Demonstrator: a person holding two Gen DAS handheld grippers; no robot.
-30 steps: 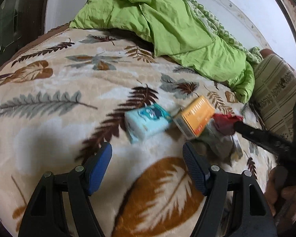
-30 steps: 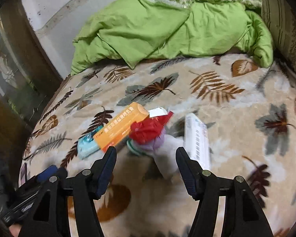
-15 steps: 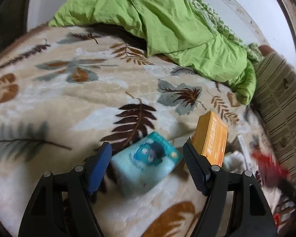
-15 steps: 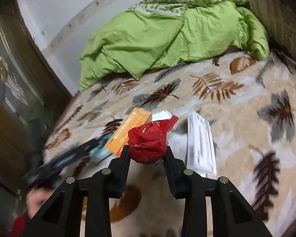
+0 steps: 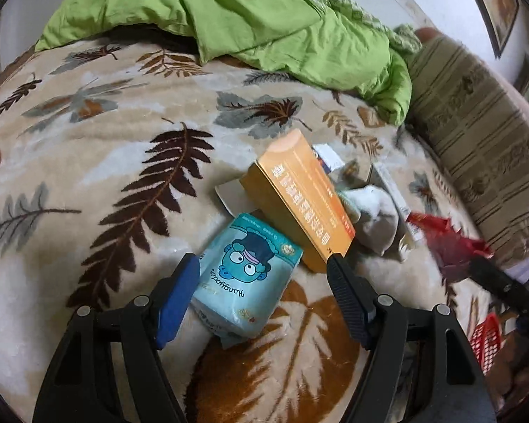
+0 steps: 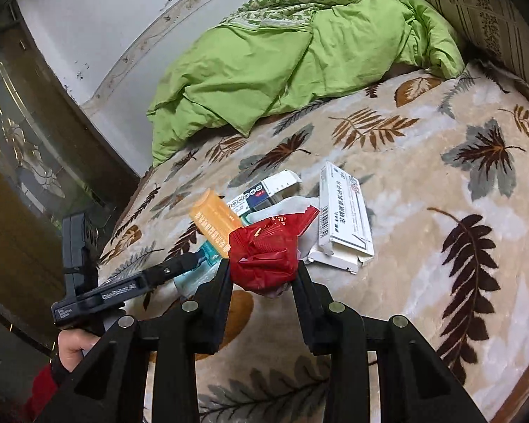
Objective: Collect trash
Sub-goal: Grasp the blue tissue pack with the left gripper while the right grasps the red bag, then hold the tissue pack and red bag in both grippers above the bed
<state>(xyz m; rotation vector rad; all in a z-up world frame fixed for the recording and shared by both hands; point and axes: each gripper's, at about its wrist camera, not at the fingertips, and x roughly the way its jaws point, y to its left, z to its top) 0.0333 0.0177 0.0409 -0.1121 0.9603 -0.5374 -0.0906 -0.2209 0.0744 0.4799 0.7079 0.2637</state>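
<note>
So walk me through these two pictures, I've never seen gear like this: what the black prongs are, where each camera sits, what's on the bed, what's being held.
No robot here: a person carries a hand-held two-finger gripper in each hand, each with a camera looking along its fingers. The left camera shows the left gripper open, a blue tissue pack lying between its fingers, not yet squeezed. The right camera shows the right gripper shut on a crumpled red wrapper. On the leaf-patterned blanket lie an orange box, a white box and a smaller white-and-blue box. A green quilt is bunched behind.
</note>
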